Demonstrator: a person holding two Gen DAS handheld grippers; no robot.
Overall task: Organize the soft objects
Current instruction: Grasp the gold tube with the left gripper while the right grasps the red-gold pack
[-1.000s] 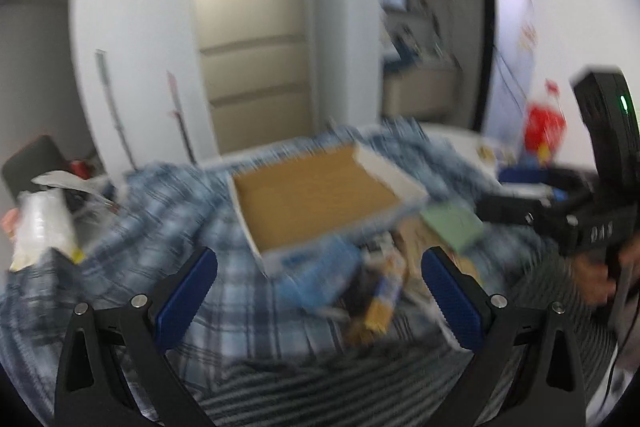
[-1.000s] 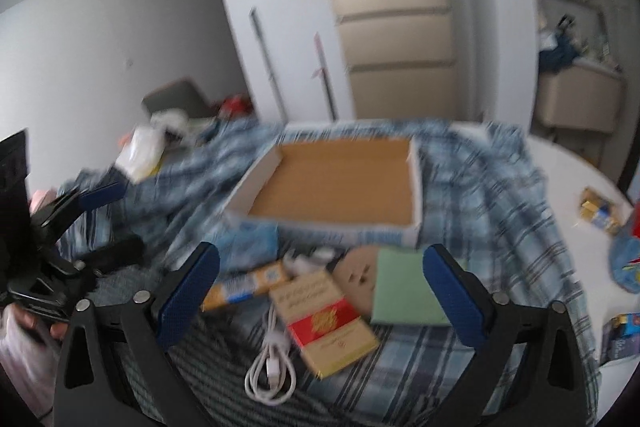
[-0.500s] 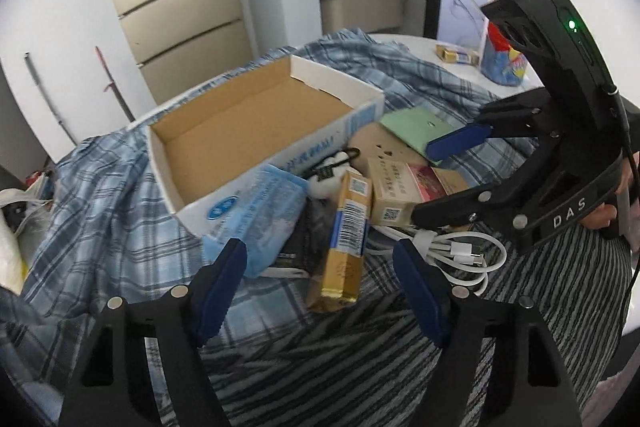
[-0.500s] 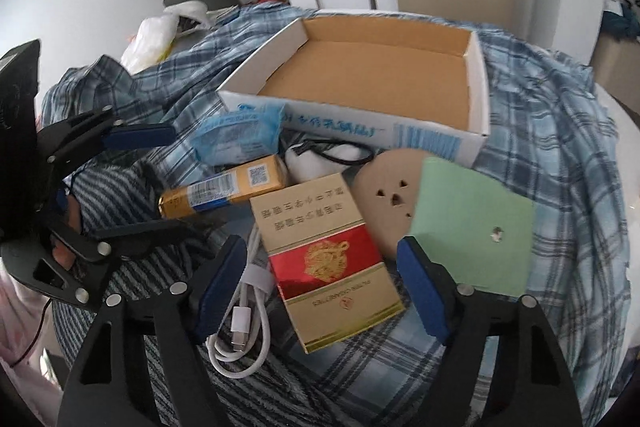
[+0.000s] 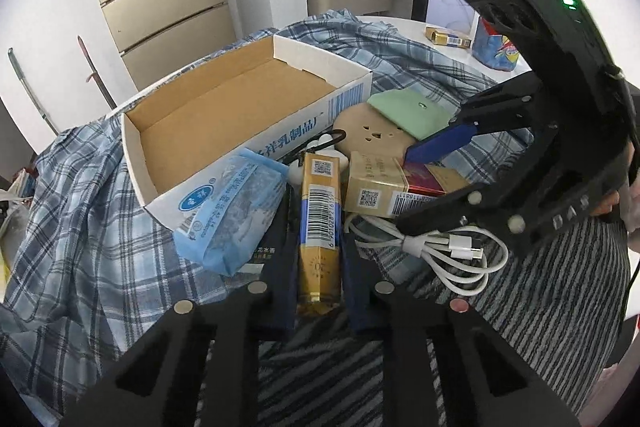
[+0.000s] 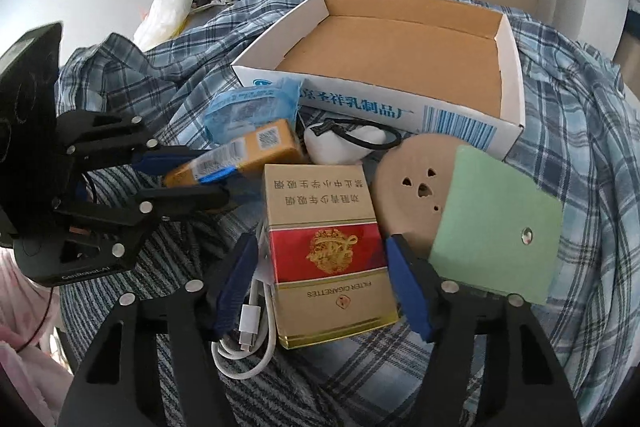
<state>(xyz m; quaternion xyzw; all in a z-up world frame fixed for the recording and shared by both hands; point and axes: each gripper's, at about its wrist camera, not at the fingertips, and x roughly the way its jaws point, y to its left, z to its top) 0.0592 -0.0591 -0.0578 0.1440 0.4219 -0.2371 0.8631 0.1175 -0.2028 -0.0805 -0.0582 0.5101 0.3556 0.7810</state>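
Note:
An open cardboard box (image 5: 224,107) (image 6: 400,51) sits on a blue plaid cloth. In front of it lie a blue tissue pack (image 5: 236,215) (image 6: 252,107), a long gold carton (image 5: 320,227) (image 6: 240,155), a gold-and-red cigarette carton (image 6: 328,247) (image 5: 392,187), a white cable (image 5: 440,251), a tan disc (image 6: 412,187) and a green sheet (image 6: 496,219). My left gripper (image 5: 318,287) (image 6: 192,173) has closed around the long gold carton. My right gripper (image 6: 324,287) (image 5: 428,179) straddles the cigarette carton, fingers close beside it, slightly apart.
A white pouch with a black cord (image 6: 348,143) lies by the box front. A striped grey cloth (image 5: 520,307) covers the near side. Small cartons and a blue bag (image 5: 496,51) stand on the white table at the far right.
Both grippers came down and forward to the pile. The left narrowed onto the long gold carton. The right narrowed around the cigarette carton.

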